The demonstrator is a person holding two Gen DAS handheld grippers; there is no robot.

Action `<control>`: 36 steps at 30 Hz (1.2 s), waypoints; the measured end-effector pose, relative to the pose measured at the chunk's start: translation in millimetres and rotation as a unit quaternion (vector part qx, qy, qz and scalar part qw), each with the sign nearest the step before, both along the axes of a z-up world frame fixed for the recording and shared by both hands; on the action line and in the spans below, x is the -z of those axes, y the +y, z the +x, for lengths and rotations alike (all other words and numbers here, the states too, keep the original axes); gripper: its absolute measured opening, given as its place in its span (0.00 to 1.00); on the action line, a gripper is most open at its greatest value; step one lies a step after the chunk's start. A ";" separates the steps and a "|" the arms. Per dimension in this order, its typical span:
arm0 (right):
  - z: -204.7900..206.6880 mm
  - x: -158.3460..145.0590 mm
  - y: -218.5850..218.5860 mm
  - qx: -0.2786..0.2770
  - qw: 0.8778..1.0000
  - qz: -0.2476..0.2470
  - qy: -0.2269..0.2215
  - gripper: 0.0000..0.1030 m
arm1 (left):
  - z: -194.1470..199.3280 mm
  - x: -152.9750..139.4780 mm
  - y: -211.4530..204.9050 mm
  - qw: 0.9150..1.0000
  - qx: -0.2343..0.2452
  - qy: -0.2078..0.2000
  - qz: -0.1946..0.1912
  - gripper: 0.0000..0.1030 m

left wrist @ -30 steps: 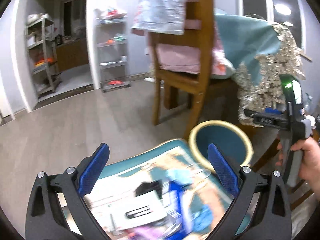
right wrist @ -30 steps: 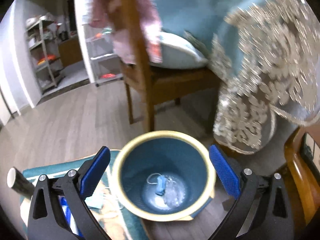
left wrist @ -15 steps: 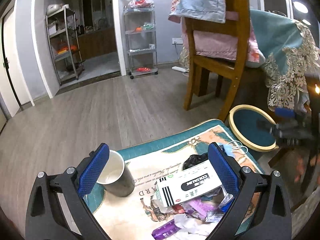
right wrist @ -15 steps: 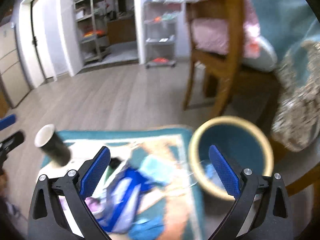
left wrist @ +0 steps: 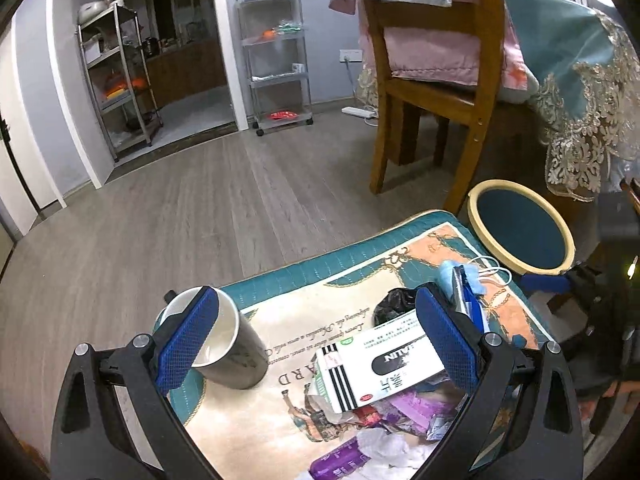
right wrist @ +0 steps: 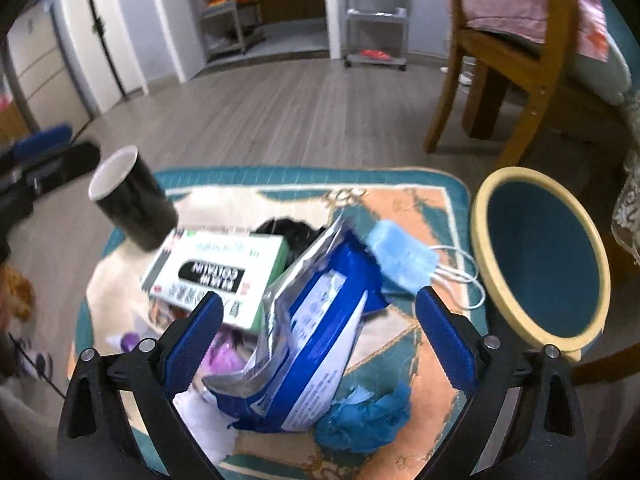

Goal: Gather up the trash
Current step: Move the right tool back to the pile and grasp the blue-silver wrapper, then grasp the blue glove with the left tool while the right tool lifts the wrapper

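Observation:
A pile of trash lies on a patterned rug [left wrist: 320, 280]: a white and green box [left wrist: 380, 368] [right wrist: 220, 276], a blue and silver foil bag [right wrist: 308, 340], a light blue face mask [right wrist: 402, 258] [left wrist: 460, 276], a black paper cup [left wrist: 224, 348] [right wrist: 132, 200], a black bag [left wrist: 394, 304] and purple wrappers. A blue bin with a cream rim [left wrist: 520, 228] [right wrist: 540, 256] stands at the rug's right. My left gripper [left wrist: 312, 344] is open above the cup and box. My right gripper [right wrist: 316, 336] is open over the foil bag.
A wooden chair [left wrist: 436, 80] with pink cushions stands behind the bin. A table with a lace-edged teal cloth [left wrist: 580, 80] is at the right. Metal shelf racks [left wrist: 276, 52] stand by the far wall across the wooden floor.
Both grippers have swung left, away from the bin, and down toward the trash pile on the rug. Both stay open and empty.

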State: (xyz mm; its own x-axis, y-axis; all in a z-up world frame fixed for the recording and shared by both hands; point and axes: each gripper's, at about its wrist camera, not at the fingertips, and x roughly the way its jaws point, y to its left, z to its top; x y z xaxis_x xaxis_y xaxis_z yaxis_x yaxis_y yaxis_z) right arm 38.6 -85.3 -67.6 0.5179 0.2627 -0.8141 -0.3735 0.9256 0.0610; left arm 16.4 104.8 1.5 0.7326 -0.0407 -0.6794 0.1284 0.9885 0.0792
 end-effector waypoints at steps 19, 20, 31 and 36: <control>9.2 4.3 -4.3 -0.025 0.996 0.033 0.082 0.15 | 12.6 18.7 -14.2 0.999 0.016 0.030 0.017 0.94; 10.3 -2.2 -8.6 -0.020 0.996 0.040 0.078 0.15 | 12.8 19.4 -14.9 0.999 0.018 0.031 0.018 0.94; 23.9 -67.0 -61.9 0.028 0.997 0.067 -0.001 0.15 | 10.1 32.4 -33.3 0.998 0.040 0.048 -0.005 0.94; 32.8 -85.9 -96.0 0.069 0.995 0.066 -0.026 0.15 | 2.5 52.4 -79.3 0.994 0.085 0.061 -0.004 0.94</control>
State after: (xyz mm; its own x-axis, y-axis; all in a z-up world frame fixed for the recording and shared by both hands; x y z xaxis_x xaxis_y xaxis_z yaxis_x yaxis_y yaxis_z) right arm 71.3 -181.4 18.4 0.5975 0.2885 -0.7482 -0.2494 0.9536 0.1685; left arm 18.8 25.6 -50.9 0.6264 -0.1631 -0.7623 0.3019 0.9523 0.0444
